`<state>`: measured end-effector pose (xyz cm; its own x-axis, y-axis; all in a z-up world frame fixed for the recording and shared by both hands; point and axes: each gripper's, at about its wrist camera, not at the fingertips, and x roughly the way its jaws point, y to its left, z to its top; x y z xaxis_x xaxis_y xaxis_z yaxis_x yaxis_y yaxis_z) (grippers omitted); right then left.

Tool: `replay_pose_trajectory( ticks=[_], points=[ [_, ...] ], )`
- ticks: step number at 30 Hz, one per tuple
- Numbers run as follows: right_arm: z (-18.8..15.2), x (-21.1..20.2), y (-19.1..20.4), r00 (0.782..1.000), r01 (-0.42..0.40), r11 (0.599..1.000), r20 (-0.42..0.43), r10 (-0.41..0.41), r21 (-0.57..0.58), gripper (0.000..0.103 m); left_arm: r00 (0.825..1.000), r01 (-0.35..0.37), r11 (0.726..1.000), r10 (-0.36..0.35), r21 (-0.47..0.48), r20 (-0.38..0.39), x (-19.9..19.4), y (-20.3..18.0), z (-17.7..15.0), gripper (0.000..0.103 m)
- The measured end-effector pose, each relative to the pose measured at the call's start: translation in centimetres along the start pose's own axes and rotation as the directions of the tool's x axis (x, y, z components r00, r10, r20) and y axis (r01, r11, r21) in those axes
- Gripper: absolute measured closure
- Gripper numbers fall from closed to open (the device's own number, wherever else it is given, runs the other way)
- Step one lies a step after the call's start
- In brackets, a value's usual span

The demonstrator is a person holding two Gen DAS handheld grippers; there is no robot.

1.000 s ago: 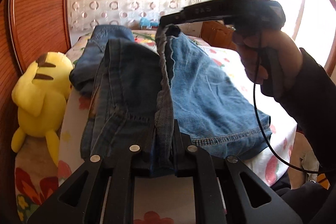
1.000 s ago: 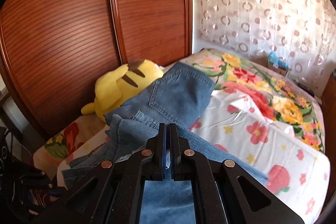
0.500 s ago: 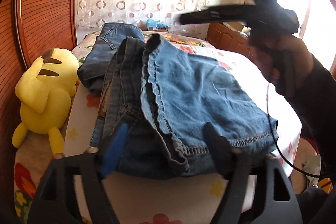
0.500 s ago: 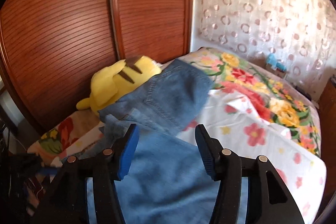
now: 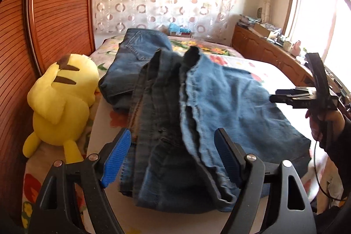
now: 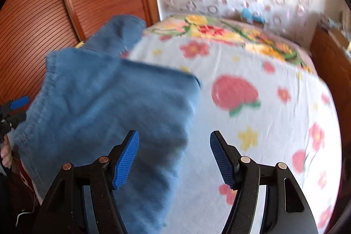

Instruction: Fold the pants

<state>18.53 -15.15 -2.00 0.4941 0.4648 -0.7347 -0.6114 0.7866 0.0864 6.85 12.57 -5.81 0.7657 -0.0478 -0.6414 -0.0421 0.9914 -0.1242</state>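
Lying bunched and partly folded on the flowered bed [image 6: 252,58], the jeans [image 5: 197,115] rest free of both tongs.

Left tongs [image 5: 173,159] stand wide, blue pads either side of the near denim edge without pressing it. Right tongs [image 6: 174,157] are opening, a pale denim fold below and between them, seemingly untouched though blurred. A yellow plush toy [image 5: 61,102] sits just beside the jeans.

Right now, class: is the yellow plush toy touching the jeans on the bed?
Apart. The left wrist view shows a strip of floral bedsheet between the yellow plush toy and the nearest edge of the jeans.
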Motion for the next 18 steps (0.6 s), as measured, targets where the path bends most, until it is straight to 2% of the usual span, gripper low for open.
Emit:
replay_pose_trajectory(
  ticks=[7,14,16,18],
  points=[
    [-0.1,1.3,-0.5,0.999,-0.047,0.998,-0.003,0.047,0.043,0.034,0.999,-0.025,0.999,0.024,-0.020,-0.034,1.2,1.2,-0.8,0.024],
    [-0.5,2.5,-0.7,0.999,-0.052,0.998,0.015,0.052,0.036,0.034,0.998,-0.031,0.999,0.029,-0.024,-0.055,2.0,1.7,-1.3,0.024],
    [-0.8,2.7,-0.5,0.999,-0.049,0.998,0.019,0.049,0.031,0.038,0.998,-0.029,0.999,0.027,-0.025,-0.057,2.1,1.8,-1.4,0.024],
    [-0.8,2.8,-0.2,0.998,-0.058,0.998,0.021,0.058,0.023,0.050,0.998,-0.027,0.999,0.026,-0.026,-0.057,2.2,1.8,-1.4,0.024]
  ],
)
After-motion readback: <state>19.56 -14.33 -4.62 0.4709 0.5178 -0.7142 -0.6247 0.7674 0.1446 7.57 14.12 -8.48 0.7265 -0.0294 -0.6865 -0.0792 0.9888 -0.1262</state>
